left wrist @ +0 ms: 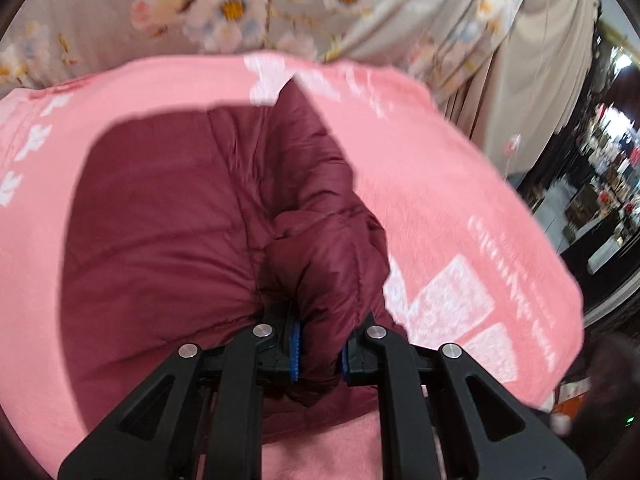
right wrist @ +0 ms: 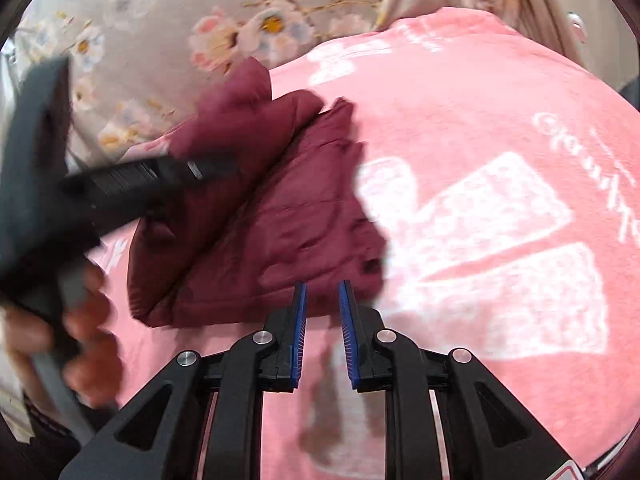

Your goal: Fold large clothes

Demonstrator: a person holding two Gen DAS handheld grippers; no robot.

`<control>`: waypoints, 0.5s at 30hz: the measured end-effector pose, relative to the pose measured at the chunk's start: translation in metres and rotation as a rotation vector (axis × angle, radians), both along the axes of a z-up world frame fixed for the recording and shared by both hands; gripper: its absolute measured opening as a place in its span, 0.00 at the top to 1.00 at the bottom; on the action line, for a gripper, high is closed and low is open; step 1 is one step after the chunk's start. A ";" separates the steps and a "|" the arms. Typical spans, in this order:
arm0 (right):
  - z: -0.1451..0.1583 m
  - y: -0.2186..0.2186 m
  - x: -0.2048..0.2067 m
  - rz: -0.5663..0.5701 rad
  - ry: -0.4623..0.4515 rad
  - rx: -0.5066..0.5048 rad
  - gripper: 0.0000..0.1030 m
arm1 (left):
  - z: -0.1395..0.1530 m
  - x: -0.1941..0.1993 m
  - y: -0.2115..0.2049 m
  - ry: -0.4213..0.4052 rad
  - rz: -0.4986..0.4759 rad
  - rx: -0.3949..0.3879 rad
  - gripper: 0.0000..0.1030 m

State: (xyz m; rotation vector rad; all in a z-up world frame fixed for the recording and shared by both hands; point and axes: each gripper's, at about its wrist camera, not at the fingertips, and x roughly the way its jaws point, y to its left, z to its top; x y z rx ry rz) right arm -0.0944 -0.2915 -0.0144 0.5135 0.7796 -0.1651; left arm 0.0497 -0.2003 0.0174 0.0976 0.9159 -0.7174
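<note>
Left gripper (left wrist: 319, 350) angled down, pinching maroon jacket (left wrist: 168, 216); right gripper (right wrist: 322, 300) slightly parted (empty).

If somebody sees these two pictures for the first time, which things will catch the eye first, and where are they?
The dark maroon puffy jacket stands out first, lying in the middle on a bright pink blanket with white print. In the left wrist view the left claw is shut on a bunched fold of the jacket, while the right claw holds nothing, its jaws a little apart at the jacket's near edge. Behind the blanket lies a beige flowered cloth.
</note>
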 end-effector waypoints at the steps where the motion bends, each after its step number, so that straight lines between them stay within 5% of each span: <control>1: 0.002 -0.005 -0.001 -0.012 -0.003 -0.007 0.83 | -0.006 -0.001 -0.005 0.004 0.000 0.013 0.88; 6: 0.006 -0.020 0.006 -0.038 -0.015 -0.014 0.82 | -0.022 -0.010 -0.017 -0.010 -0.012 0.072 0.85; 8: 0.014 -0.024 0.015 -0.038 -0.022 -0.013 0.82 | -0.014 -0.012 -0.016 -0.007 -0.023 0.050 0.74; 11: 0.034 -0.037 0.023 -0.035 -0.062 -0.005 0.81 | 0.013 -0.014 0.000 0.013 -0.047 -0.052 0.53; 15: 0.091 -0.063 0.056 -0.042 -0.209 0.119 0.61 | 0.075 -0.009 0.047 -0.086 0.055 -0.225 0.36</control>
